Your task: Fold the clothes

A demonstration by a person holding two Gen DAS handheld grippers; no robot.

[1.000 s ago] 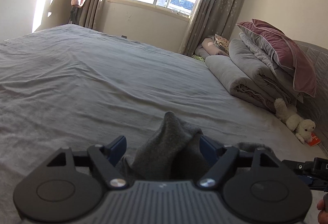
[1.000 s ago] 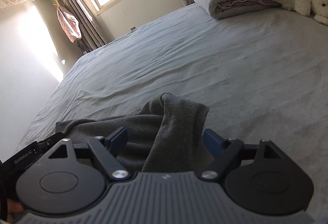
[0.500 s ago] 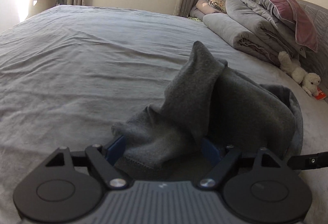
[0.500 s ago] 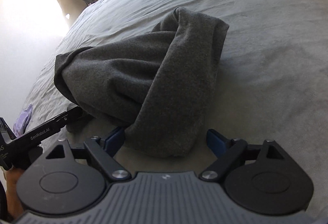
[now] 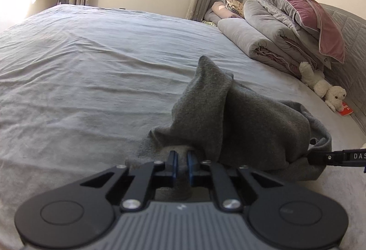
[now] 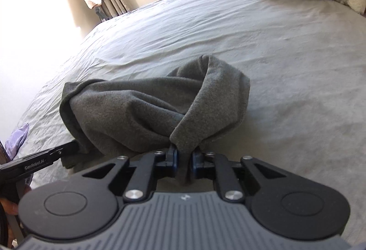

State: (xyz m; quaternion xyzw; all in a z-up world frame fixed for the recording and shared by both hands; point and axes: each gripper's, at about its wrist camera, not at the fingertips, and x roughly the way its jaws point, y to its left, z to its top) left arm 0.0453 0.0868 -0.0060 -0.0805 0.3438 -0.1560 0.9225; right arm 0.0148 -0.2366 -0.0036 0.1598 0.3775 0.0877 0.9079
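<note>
A dark grey fleece garment (image 5: 240,121) lies bunched on the grey bed sheet (image 5: 91,71), rising in a peak at its far side. My left gripper (image 5: 181,159) is shut on its near edge, with cloth pinched between the blue pads. In the right wrist view the same garment (image 6: 141,112) drapes in a loose roll, and my right gripper (image 6: 184,157) is shut on a fold of its hem. Each gripper's tip shows at the edge of the other's view, the right one (image 5: 329,157) and the left one (image 6: 55,153), both at the garment's ends.
Rolled grey quilts (image 5: 263,39) and a mauve pillow (image 5: 308,12) are stacked at the headboard on the right, with a white plush toy (image 5: 324,87) and a red card (image 5: 345,110) beside them. A lilac cloth (image 6: 16,142) lies at the bed's left edge. Window and curtains stand beyond.
Both grippers went from open around the cloth to shut on it. The garment has been lowered onto the bed and spreads out between them.
</note>
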